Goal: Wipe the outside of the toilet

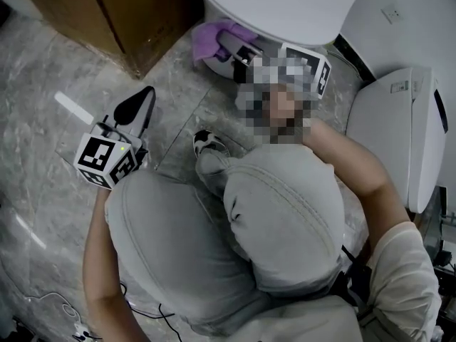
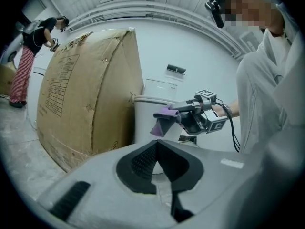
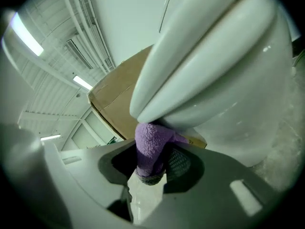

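Cloth [image 3: 151,147], purple, is clamped in the right tongs [image 3: 152,165]. Its long axis runs along the jaws, and its free end points up against the toilet [image 3: 228,80] bowl, just under the rim. Head view places the cloth at the bowl's front, near a cardboard box [image 1: 107,13]. Left tongs [image 2: 157,149] are closed together with nothing between them. They sit well apart from the toilet, over the floor [image 1: 43,191], and aim toward the bowl.
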